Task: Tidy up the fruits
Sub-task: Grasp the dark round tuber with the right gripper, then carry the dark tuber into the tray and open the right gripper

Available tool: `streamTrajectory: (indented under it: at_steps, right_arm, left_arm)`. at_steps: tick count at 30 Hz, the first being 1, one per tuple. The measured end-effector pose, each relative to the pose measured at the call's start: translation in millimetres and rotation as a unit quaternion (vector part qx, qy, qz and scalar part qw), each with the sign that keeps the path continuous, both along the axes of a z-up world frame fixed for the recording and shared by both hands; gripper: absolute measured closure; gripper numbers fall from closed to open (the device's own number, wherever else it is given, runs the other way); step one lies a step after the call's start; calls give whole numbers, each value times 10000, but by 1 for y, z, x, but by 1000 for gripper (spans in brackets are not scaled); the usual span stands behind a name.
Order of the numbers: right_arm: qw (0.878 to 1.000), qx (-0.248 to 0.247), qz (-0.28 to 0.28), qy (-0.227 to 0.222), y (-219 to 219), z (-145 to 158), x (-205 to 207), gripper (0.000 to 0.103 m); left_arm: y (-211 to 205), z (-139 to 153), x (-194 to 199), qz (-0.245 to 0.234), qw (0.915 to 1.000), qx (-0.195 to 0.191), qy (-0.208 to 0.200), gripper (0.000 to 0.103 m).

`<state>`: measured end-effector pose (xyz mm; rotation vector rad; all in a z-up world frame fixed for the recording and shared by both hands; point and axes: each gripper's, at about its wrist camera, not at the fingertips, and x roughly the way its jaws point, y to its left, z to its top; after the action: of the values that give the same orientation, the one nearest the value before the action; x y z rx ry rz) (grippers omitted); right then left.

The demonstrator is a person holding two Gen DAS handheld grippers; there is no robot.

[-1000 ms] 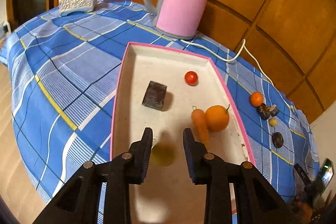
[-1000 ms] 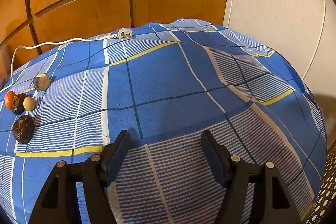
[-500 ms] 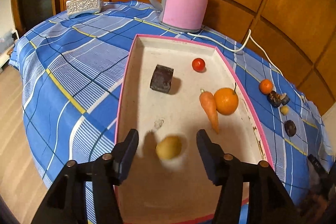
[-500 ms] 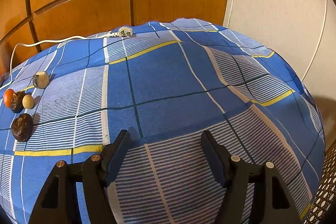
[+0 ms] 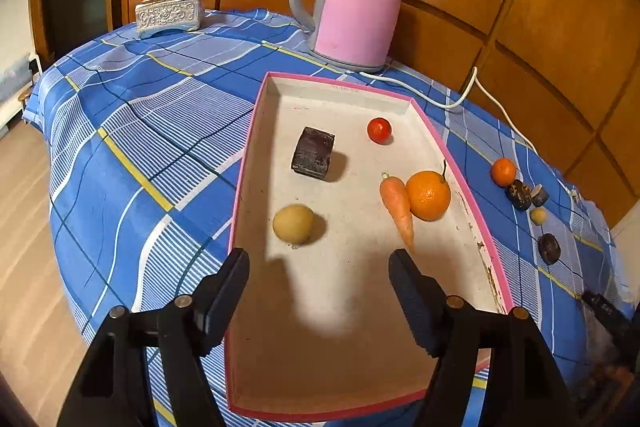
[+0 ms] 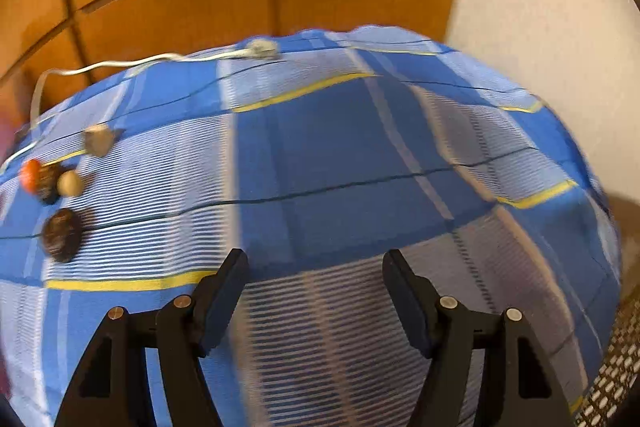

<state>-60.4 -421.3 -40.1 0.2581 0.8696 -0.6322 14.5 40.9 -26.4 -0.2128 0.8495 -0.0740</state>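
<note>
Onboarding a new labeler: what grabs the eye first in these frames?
The pink kettle at the table's far edge, then the pink-rimmed tray before it, holding a yellow fruit, orange, carrot and tomato. Small fruits lie on the cloth right of the tray.

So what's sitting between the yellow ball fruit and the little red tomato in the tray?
In the left wrist view, a dark brown block sits roughly between the yellow fruit and tomato.

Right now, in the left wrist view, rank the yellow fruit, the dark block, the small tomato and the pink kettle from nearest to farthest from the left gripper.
From the left gripper, its jaws opening with nothing between them:
1. Yellow fruit, tray's left side, just ahead.
2. Dark block, mid-tray.
3. Small tomato, farther back, right.
4. Pink kettle, beyond the tray.
</note>
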Motion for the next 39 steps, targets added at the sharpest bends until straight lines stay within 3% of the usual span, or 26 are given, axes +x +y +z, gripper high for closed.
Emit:
streamTrajectory:
  at_steps: [5, 10, 13, 17, 19, 24, 28, 39]
  right_arm:
    - [9920, 521, 1111, -297, 38, 13, 29, 32]
    - [9768, 409, 2084, -266, 86, 21, 68, 31]
    - [9715, 246, 2357, -51, 105, 14, 89, 31]
    - [9704, 127, 2403, 231, 115, 3, 106, 31]
    - [9691, 218, 2436, 325, 116, -3, 110, 52]
    - [9676, -16, 2518, 178, 121, -10, 105, 54]
    - [9676, 114, 2522, 64, 115, -11, 104, 54]
    - [9665, 24, 2564, 115, 119, -9, 101, 57]
  left_arm:
    - [1, 2, -2, -21, 10000, 5, -33, 30]
    - [3, 5, -5, -30, 10000, -29, -83, 30]
    - [4, 7, -7, -43, 9999, -26, -112, 30]
    - [7, 12, -10, 89, 9997, 80, -225, 23]
    - [12, 12, -10, 160, 9996, 41, -222, 23]
    - [22, 1, -6, 387, 9992, 42, 58, 22]
    - [23, -6, -5, 497, 9984, 138, 219, 22]
    - [26, -7, -8, 570, 9980, 179, 224, 19]
